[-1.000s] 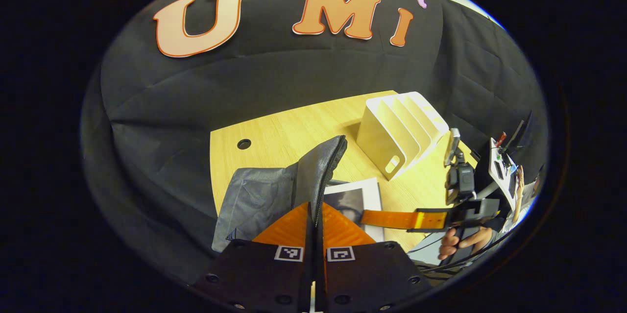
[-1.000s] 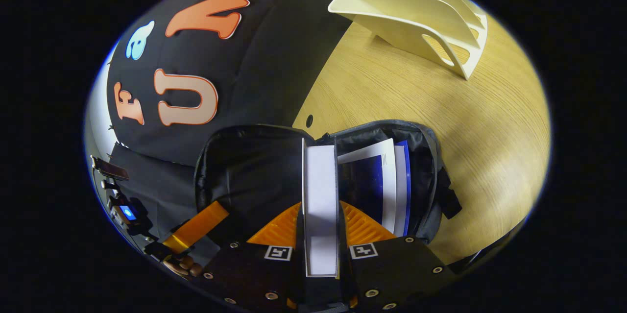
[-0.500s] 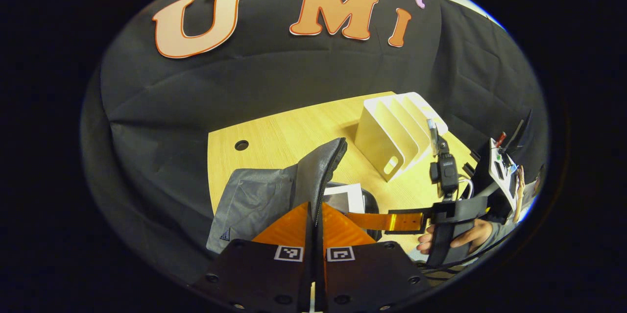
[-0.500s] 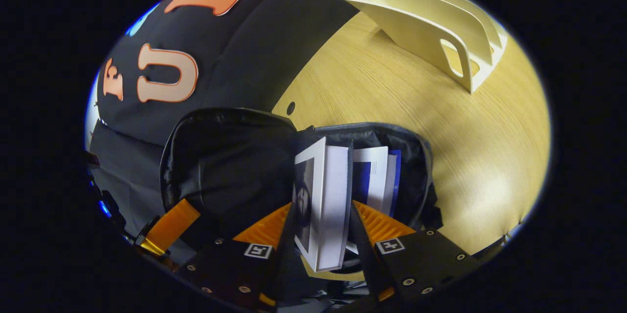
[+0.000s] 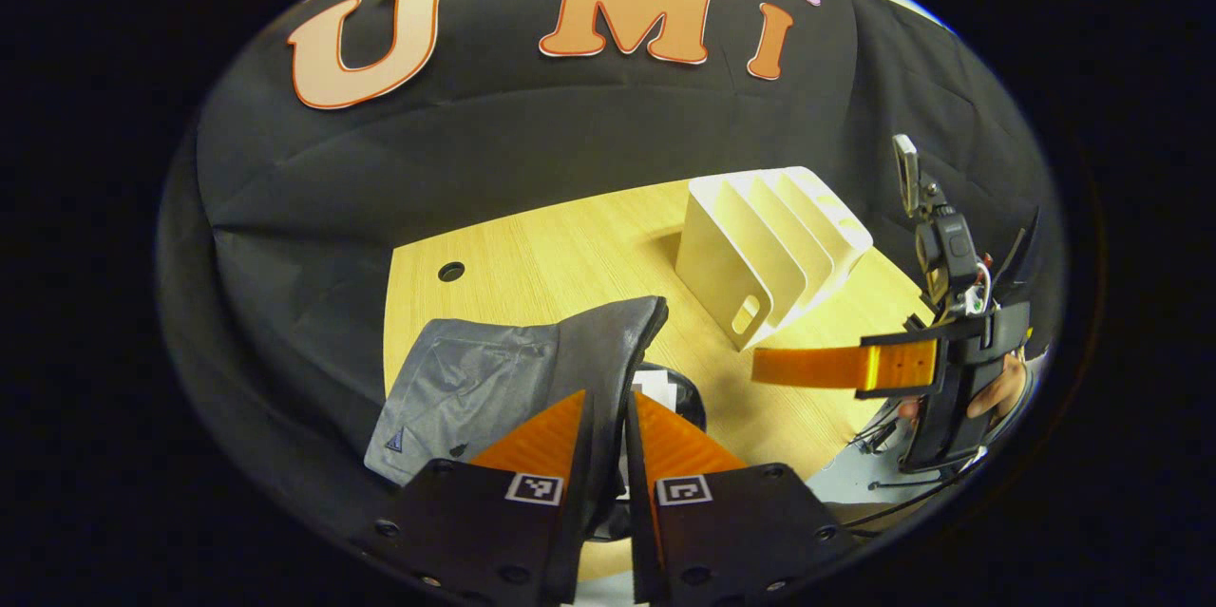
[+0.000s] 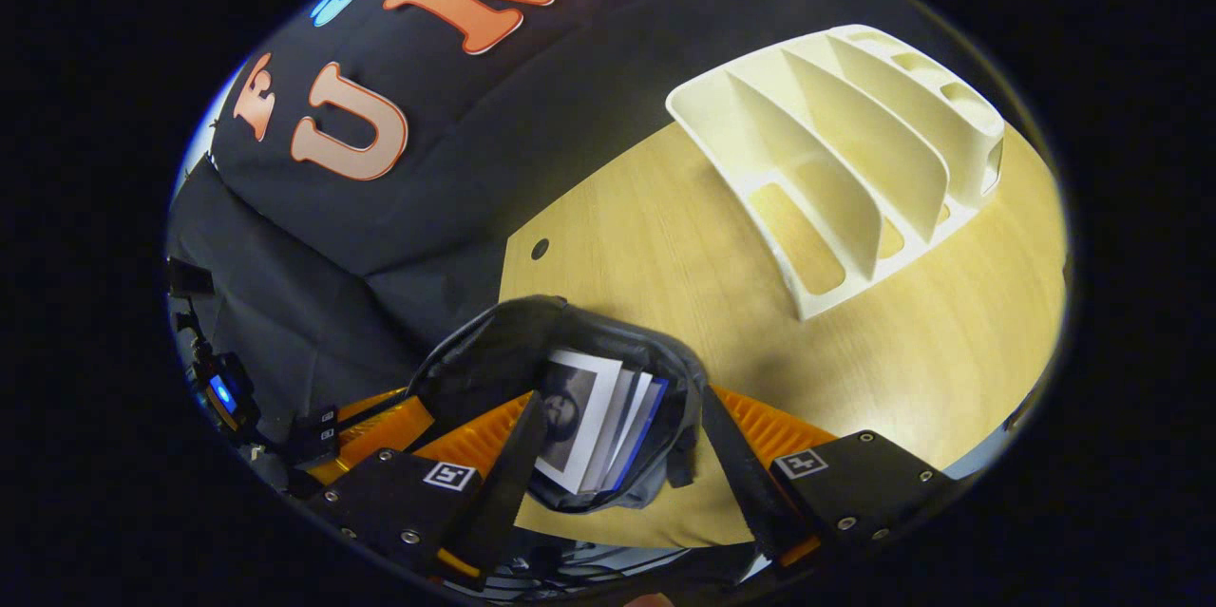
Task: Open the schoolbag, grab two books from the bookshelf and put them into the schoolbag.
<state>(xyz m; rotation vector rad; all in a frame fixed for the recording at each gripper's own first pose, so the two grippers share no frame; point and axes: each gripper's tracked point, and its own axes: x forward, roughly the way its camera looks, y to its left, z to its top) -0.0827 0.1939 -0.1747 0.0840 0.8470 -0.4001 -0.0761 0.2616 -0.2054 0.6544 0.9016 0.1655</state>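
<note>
Schoolbag [image 6: 608, 369] sits open on the wooden table [image 6: 950, 341], near its front edge, flap [image 5: 608, 341] raised. Bookshelf [image 6: 845, 151], white and slotted, stands well apart behind it. Two books [image 6: 589, 422] upright inside the bag. My right gripper [image 6: 617, 455] hangs above the bag mouth, fingers spread wide, nothing between them. My left gripper [image 5: 608, 417] pinches the flap's edge, fingers nearly together
</note>
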